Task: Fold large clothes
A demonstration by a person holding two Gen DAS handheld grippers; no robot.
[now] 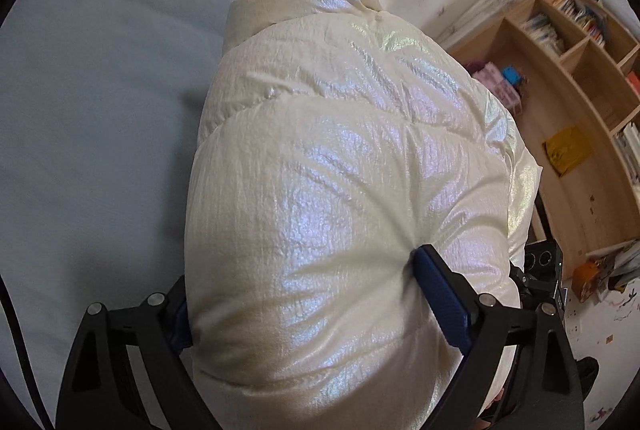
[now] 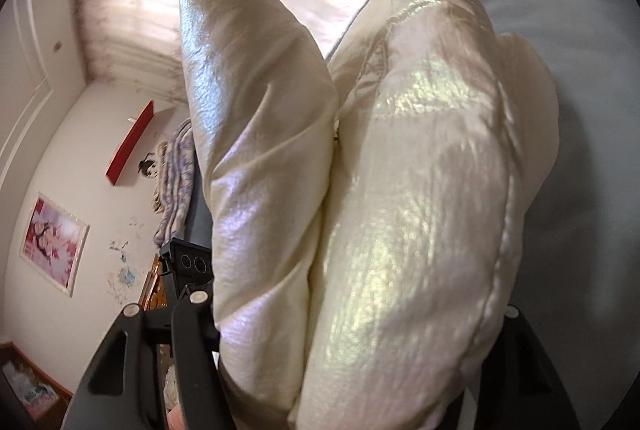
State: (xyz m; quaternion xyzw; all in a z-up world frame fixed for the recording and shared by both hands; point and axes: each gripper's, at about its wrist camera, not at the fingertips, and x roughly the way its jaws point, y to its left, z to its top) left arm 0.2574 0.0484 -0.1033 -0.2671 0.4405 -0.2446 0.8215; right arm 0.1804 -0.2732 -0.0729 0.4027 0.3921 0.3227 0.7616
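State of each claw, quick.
Left claw: closed on the white puffer jacket.
Right claw: closed on the same jacket's bunched folds.

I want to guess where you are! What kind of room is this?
Most likely a bedroom at home: a grey-blue bed under the puffy white jacket, a wooden bookshelf full of books, and a framed picture on the wall.

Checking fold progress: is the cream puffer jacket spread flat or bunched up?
Bunched up: the puffer jacket bulges in thick doubled layers between both grippers' fingers, above the grey bed.
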